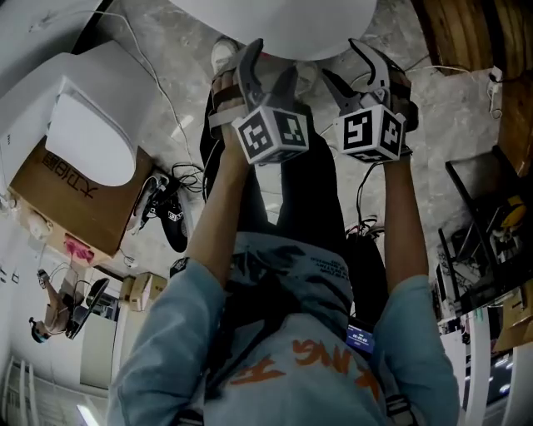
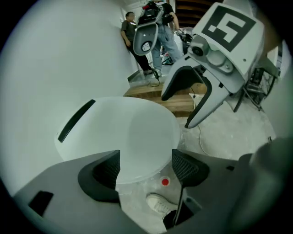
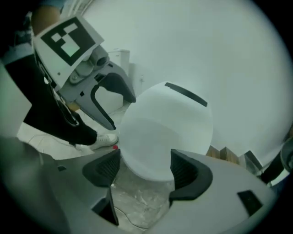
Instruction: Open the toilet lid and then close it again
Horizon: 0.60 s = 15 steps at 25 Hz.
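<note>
we hold the left gripper (image 1: pixel 271 71) and the right gripper (image 1: pixel 350 65) side by side just above the front edge of the white toilet lid (image 1: pixel 275 25), which seems to lie shut, though the head view cuts most of it off. both pairs of jaws stand apart and grip nothing; the lid's rim shows beyond each gap.

No word can be read with certainty. The left gripper (image 1: pixel 271 65) and the right gripper (image 1: pixel 345 62) each carry a marker cube, the left cube (image 1: pixel 271 133) and the right cube (image 1: pixel 371 129), with black-and-white square patterns and no letters. Well left of the left gripper, a cardboard box (image 1: pixel 75 195) bears dark printed characters too small to read. Behind both grippers, the person's shirt (image 1: pixel 283 366) shows large orange letters broken by folds.
</note>
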{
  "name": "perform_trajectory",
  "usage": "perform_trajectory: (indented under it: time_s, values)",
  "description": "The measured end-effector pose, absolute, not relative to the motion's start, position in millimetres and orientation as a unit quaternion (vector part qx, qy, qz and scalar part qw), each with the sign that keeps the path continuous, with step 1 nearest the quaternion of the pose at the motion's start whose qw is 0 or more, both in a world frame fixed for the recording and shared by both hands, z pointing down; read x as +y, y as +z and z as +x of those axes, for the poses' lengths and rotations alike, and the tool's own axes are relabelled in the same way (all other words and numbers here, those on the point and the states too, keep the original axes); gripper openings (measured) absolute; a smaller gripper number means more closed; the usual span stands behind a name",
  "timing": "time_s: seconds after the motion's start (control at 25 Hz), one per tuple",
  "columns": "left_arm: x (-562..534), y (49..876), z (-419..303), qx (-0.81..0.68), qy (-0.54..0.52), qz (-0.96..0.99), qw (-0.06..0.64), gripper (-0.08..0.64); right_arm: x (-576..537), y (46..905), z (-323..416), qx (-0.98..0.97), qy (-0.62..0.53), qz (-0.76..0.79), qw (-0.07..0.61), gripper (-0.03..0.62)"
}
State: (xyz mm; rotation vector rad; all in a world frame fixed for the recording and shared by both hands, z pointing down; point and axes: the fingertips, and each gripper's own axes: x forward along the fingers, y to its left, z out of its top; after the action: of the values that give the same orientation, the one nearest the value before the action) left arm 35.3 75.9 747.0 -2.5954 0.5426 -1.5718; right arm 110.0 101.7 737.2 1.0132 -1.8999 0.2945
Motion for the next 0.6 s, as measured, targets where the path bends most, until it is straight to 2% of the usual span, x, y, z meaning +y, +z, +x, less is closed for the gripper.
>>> perform_trajectory:
  time_s: [0.08,0.24,0.6]
  values:
    - [79,763,31,0.168,-0.523,-0.834,0.055,0.358,104,760,106,-0.774,0.089,0.377,0.501,0.399]
    - [81,786,33,0.157,-0.535,-0.824,0.102,0.359,106,797,100,-0.766,0.027,0.33,0.551,0.433]
    - [85,813,41,0.154,-0.545,-0.817,0.109,0.362,93,830,102,-0.74,-0.051,0.334,0.581,0.44]
